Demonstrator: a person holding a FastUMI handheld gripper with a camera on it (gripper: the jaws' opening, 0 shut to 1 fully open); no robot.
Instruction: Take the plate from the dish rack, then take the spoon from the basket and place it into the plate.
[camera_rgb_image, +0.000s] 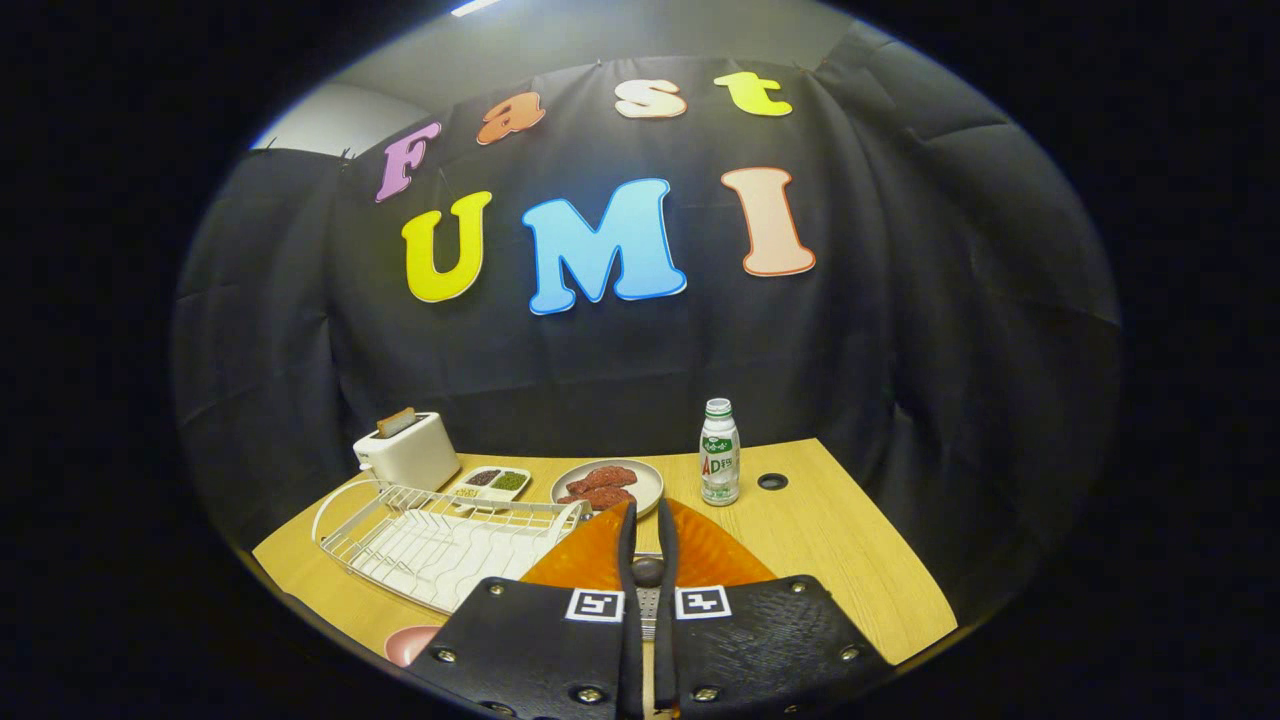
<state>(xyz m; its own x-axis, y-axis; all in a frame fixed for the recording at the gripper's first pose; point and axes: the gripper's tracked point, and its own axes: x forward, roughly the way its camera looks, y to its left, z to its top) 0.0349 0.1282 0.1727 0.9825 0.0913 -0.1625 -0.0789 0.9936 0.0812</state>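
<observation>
Pinching the spoon (648, 572) between nearly closed fingers of the claw (647, 520), we lower gently — level, centred — over the plate (700, 550).

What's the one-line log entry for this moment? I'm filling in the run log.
claw: shut on spoon | spoon: above orange plate | orange plate: on table beside dish rack
</observation>
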